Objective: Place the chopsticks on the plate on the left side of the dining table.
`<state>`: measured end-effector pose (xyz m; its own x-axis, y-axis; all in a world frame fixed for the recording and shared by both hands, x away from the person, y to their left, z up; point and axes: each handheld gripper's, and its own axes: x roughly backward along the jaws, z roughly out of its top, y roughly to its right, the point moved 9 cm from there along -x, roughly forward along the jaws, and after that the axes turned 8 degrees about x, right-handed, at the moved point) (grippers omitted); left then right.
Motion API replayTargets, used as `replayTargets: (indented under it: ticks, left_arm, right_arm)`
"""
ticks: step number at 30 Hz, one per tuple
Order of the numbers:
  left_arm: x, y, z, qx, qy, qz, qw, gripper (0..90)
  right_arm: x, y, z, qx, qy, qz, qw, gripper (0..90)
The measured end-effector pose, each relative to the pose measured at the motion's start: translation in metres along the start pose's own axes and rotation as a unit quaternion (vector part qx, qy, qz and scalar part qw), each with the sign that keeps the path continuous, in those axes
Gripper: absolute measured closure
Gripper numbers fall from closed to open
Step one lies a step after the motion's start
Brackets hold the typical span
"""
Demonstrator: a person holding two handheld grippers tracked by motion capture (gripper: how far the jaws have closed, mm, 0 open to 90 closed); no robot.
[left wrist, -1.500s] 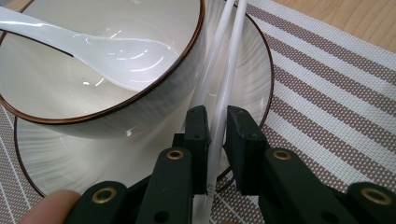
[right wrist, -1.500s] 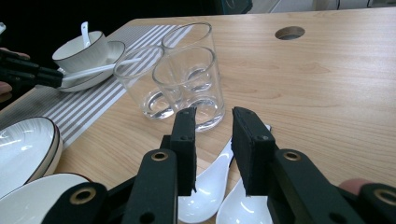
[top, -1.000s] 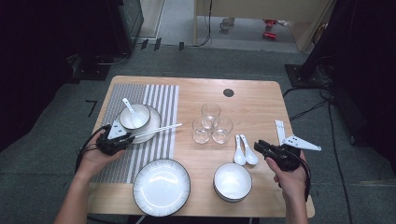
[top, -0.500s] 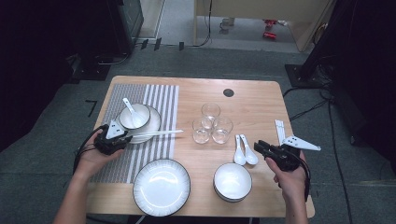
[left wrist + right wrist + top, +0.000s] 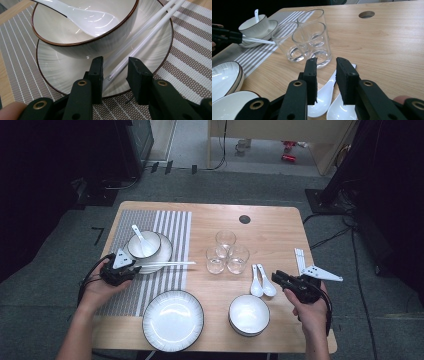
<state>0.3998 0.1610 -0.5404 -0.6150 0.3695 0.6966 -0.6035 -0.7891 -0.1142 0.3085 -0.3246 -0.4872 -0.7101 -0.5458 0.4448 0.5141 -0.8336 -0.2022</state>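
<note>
Left gripper view: chopsticks (image 5: pixel 140 37) running up-right between just-opened, unclamped left gripper (image 5: pixel 115 75) jaws; right gripper (image 5: pixel 325 80) apart, empty over spoons (image 5: pixel 329 100).

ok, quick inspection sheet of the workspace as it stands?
Surface: wooden table, striped mat on its left part.
Job's things: chopsticks resting on the plate beside its bowl; two spoons lying side by side.
Clutter: three glasses bunched mid-table, empty plate, stacked bowls.
Grippers: left claw has just been opening, chopsticks between the jaws, pads not pressing them; right claw open above the spoons, nothing between the jaws.
Cables: a cable loops from the left claw off the table edge; more on the floor.
Surroundings: grey carpet, dark equipment around.
</note>
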Motion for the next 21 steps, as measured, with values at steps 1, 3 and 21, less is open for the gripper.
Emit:
replayTargets:
  ticks: [1, 3, 21]
  left_arm:
    - [0.0000, -0.0002, 0.0000, 0.002, 0.000, 0.000, 1.0000, 66.5]
    - [-0.0002, -0.0004, 0.0001, 0.004, 0.000, 0.001, 1.0000, 66.5]
    - [-0.0023, -0.0053, 0.0011, 0.023, 0.000, 0.011, 0.9997, 67.3]
  right_arm:
    - [-0.0002, 0.0000, -0.0001, -0.001, 0.000, 0.000, 1.0000, 71.2]
    - [-0.0005, -0.0003, -0.0002, 0.000, 0.000, 0.001, 1.0000, 71.2]
    - [-0.0032, -0.0012, -0.0016, 0.000, -0.003, 0.002, 1.0000, 71.3]
